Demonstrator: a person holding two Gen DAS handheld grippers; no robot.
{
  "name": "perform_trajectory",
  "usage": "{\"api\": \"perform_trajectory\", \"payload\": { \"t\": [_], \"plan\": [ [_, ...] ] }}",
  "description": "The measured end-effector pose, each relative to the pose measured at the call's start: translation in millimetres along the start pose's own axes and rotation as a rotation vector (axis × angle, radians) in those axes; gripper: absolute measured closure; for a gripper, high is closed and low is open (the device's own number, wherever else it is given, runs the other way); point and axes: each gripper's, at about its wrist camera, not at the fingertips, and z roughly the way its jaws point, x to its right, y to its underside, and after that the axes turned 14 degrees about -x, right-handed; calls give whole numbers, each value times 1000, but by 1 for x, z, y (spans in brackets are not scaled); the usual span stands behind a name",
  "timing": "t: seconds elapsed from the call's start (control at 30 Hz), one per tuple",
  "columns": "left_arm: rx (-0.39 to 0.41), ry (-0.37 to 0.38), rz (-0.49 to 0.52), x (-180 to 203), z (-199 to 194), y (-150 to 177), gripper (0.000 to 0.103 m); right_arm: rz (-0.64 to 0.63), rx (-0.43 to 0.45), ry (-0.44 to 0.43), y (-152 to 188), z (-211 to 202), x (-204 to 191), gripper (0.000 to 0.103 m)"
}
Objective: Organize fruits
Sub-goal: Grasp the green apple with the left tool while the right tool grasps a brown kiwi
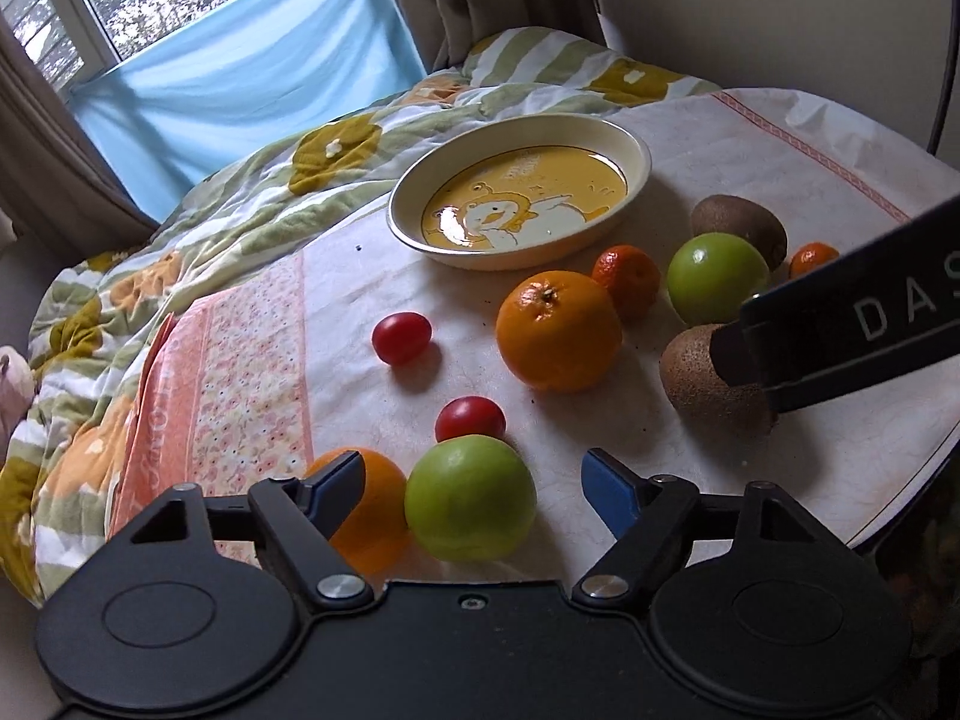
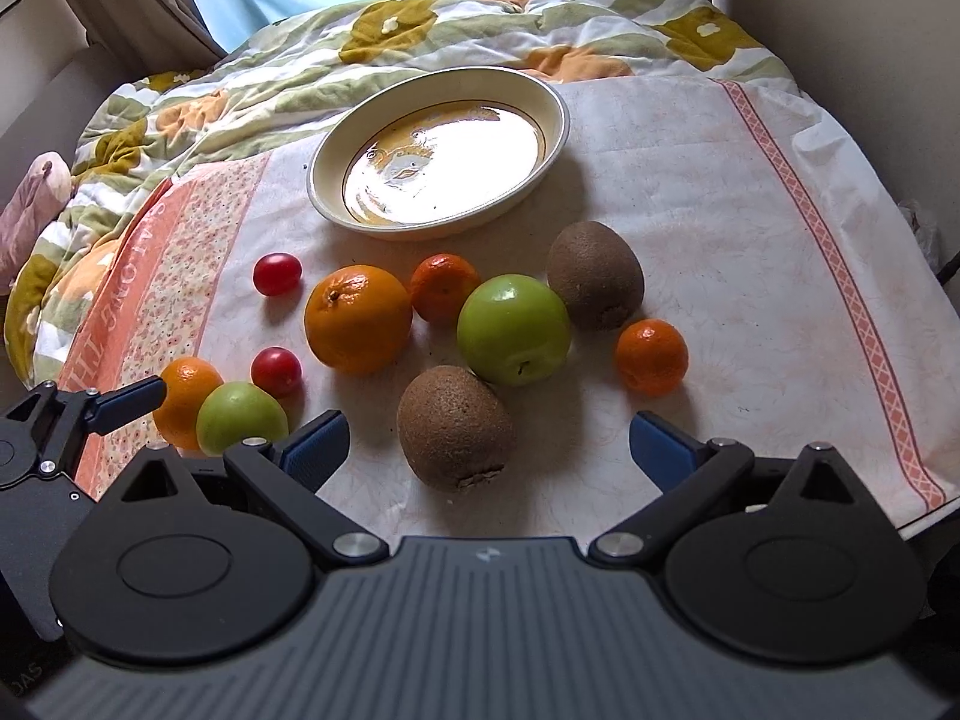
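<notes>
A cream plate with a yellow cartoon bottom sits empty at the back of the cloth. Loose fruit lies in front of it. My left gripper is open around a small green apple, with an orange beside its left finger. My right gripper is open around the near kiwi. A big orange, a large green apple, a far kiwi, two mandarins and two cherry tomatoes lie between.
The fruit lies on a white cloth with a pink flowered border over a small table. A quilt with green stripes and flowers lies behind it. The table's right edge drops off close to my right gripper.
</notes>
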Motion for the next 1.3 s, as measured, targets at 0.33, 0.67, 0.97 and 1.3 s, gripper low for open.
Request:
{"api": "perform_trajectory", "payload": {
  "t": [0.33,0.67,0.97,1.3],
  "plan": [
    [-10,-7,55,6,18,-2,31,-1,-22,-3,-4,18,-1,0],
    [-4,-73,141,13,20,9,42,-19,-38,-5,-4,26,-6,0],
    [-26,-49,111,4,24,10,43,-35,-34,3,-3,28,-10,0],
    [-27,9,67,1,17,14,43,-63,-52,3,-4,42,-10,7]
  ]
}}
